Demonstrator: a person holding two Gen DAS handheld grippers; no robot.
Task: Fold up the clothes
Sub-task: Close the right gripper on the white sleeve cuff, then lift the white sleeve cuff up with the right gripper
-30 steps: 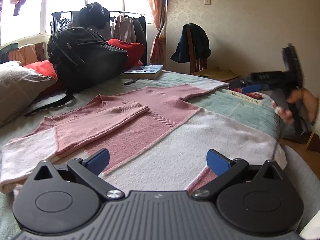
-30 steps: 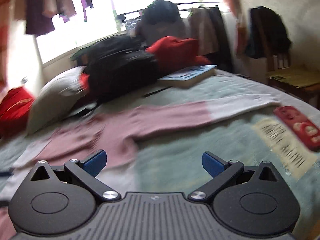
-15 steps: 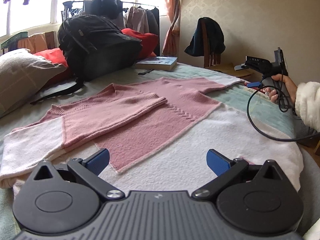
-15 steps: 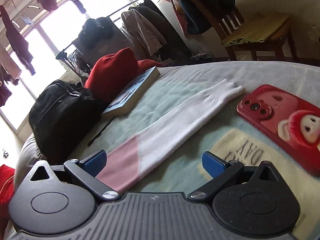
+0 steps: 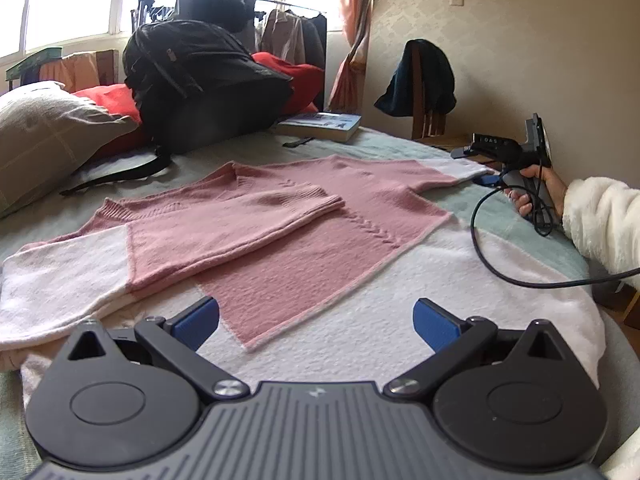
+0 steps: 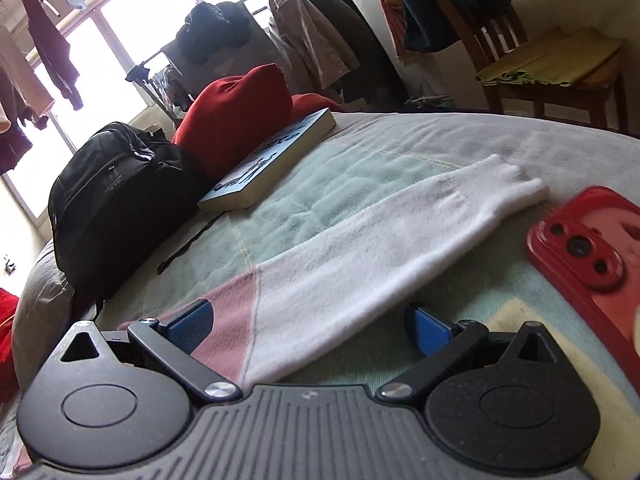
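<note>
Two tools are in play, and both have their blue pads spread apart with nothing between them. The pink-and-white sweater (image 5: 304, 236) lies flat on the bed (image 5: 460, 320), one sleeve already folded across the chest toward 9 o'clock in the left wrist view. The other sleeve (image 6: 360, 264) stretches out toward 2 o'clock in the right wrist view, its white cuff ending just beside a red phone (image 6: 592, 252).

The right tool (image 6: 308, 328) sits low over that sleeve near the pink-white seam, straddling the cloth but not closed on it. The left tool (image 5: 316, 320) hangs over the hem at 6 o'clock.

The main risk looks to be the phone: a sleeve swung inward from a grip this far from the cuff may let the loose end trail and drag or flick the phone. A pinch that also catches the bedcover would lift both layers and rumple the fold already made. The book (image 6: 272, 160) at 11 o'clock lies well apart and seems safe.
</note>
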